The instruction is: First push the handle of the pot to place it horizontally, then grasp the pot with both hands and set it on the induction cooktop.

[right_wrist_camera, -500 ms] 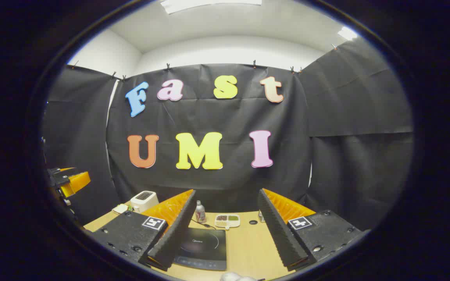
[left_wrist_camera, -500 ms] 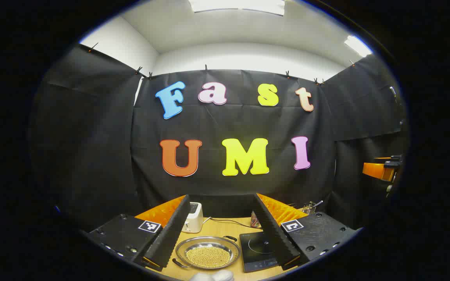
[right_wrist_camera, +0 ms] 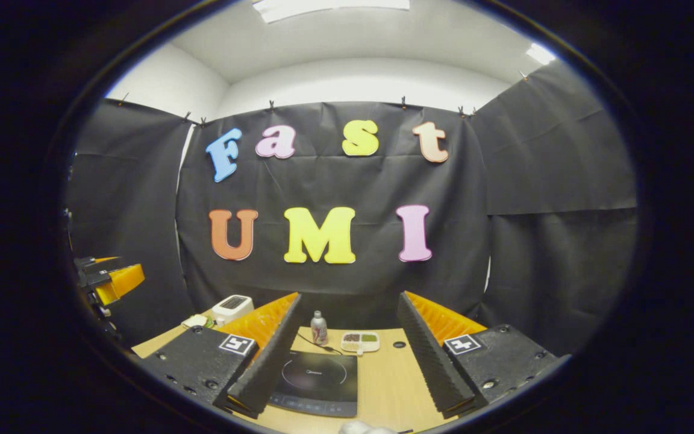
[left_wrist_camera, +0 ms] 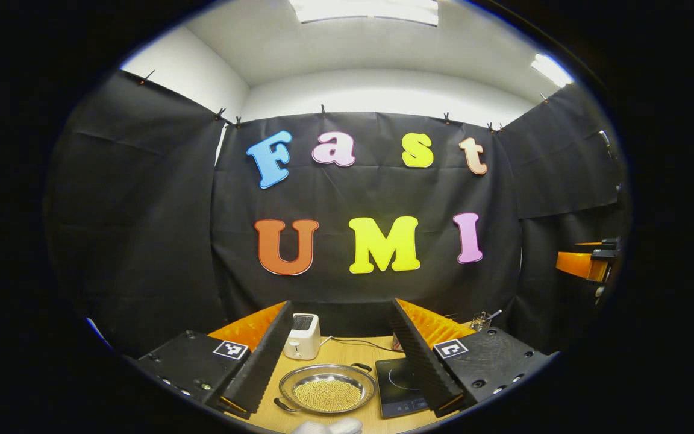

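The left gripper [left_wrist_camera: 341, 355] is held level above the desk's near edge, its two fingers spread wide with nothing between them. The right gripper [right_wrist_camera: 350, 352] hangs alongside it at the same height, fingers likewise parted and empty

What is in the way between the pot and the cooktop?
Nothing that I can see. In the left gripper view the pot sits on the table right beside the cooktop, with only bare table between them. The toaster stands farther back, out of the path.
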Demonstrator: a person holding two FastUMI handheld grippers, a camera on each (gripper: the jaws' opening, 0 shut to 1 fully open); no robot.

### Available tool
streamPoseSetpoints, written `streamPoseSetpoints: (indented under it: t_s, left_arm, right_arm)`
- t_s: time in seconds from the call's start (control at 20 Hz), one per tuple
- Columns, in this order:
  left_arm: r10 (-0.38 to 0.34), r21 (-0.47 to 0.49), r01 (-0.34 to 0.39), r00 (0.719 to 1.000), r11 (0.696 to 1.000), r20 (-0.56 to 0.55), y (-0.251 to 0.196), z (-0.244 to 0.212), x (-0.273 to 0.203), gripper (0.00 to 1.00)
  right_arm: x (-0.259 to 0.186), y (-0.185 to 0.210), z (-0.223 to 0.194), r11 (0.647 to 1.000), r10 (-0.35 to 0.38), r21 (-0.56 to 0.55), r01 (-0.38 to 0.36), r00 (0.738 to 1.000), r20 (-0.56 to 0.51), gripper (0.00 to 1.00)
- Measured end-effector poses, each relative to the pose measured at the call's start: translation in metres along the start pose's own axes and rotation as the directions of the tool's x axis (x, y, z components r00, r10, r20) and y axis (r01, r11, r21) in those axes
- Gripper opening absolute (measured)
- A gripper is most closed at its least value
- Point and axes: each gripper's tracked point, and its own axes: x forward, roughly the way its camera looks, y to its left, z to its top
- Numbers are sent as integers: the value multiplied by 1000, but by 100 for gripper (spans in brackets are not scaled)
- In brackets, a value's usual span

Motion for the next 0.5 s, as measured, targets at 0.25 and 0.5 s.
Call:
streamPoseSetpoints:
  t_s: [0.25,0.5]
  left_arm:
    - [-10,9,10,1000,1000,0,-1,1,-4,96]
    - [-22,11,23,1000,1000,-13,-3,-4,-6,92]
  right_arm:
    - [-6,-1,-2,1000,-7,5,7,1000,2,99]
    - [-16,-6,-5,1000,-23,-6,23,1000,-4,99]
